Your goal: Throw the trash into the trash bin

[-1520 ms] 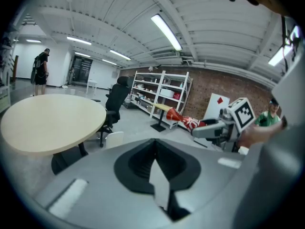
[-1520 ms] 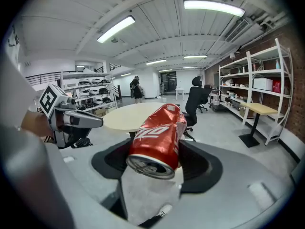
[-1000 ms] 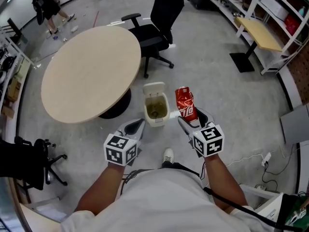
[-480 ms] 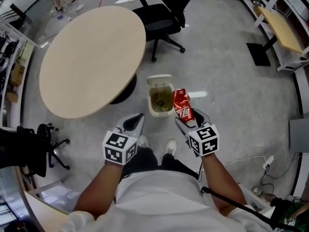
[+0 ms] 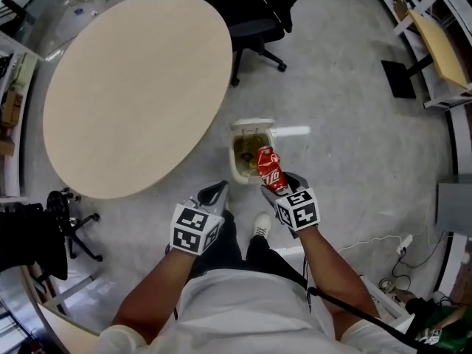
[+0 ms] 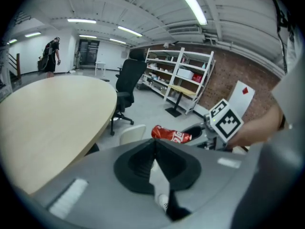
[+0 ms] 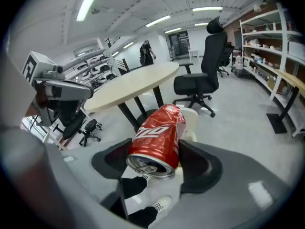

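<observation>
A crushed red soda can (image 5: 270, 169) (image 7: 159, 137) (image 6: 170, 134) is clamped between the jaws of my right gripper (image 5: 277, 185) (image 7: 157, 151), held above the near edge of a small cream trash bin (image 5: 245, 133) that stands open on the floor with yellowish trash inside. In the right gripper view the bin's rim (image 7: 191, 120) peeks out behind the can. My left gripper (image 5: 215, 195) (image 6: 153, 149) hangs to the left of the bin with its jaws closed together and nothing between them.
A large round beige table (image 5: 125, 87) stands left of the bin on a dark pedestal. A black office chair (image 5: 254, 17) is behind the bin. Another chair base (image 5: 70, 216) sits at far left. A power strip and cables (image 5: 402, 243) lie at right. My shoes (image 5: 259, 223) are just below the bin.
I have stepped closer to the bin. My right gripper has carried the can from right of the bin to over its near edge. The left gripper stayed shut.
</observation>
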Demonstrator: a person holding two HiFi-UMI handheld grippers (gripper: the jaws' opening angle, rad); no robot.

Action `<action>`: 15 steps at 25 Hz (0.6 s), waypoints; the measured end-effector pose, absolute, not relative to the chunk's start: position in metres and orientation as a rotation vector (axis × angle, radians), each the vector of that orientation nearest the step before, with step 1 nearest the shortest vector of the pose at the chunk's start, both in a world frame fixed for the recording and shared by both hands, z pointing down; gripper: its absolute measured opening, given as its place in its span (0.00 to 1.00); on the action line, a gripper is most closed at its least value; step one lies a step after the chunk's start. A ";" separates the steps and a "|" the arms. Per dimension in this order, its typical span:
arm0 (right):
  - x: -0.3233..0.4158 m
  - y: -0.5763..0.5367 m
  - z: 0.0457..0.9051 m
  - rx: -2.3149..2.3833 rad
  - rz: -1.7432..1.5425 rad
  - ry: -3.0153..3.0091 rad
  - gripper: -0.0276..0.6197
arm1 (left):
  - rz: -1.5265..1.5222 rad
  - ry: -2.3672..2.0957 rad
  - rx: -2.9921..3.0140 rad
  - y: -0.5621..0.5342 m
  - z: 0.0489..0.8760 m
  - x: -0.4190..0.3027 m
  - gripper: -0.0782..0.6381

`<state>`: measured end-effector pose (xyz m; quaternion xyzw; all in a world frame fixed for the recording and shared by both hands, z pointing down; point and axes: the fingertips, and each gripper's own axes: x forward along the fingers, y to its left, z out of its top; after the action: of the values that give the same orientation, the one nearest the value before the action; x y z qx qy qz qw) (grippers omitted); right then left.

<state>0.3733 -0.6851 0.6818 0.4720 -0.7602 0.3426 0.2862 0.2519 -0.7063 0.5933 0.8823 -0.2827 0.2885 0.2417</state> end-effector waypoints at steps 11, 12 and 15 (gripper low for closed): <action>0.348 -0.699 0.850 1.095 1.145 -1.743 0.52 | 0.944 -0.513 2.379 -0.715 0.682 0.252 0.12; 0.347 -0.700 0.861 1.087 1.163 -1.722 0.52 | 0.951 -0.499 2.378 -0.717 0.688 0.253 0.12; 0.349 -0.700 0.894 1.066 1.209 -1.654 0.52 | 0.981 -0.451 2.387 -0.718 0.701 0.258 0.12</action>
<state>0.3489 -0.7005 0.8944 0.4221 -0.6552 0.4790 0.4039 0.2579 -0.7179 0.7012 0.8804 -0.1663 0.3617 0.2579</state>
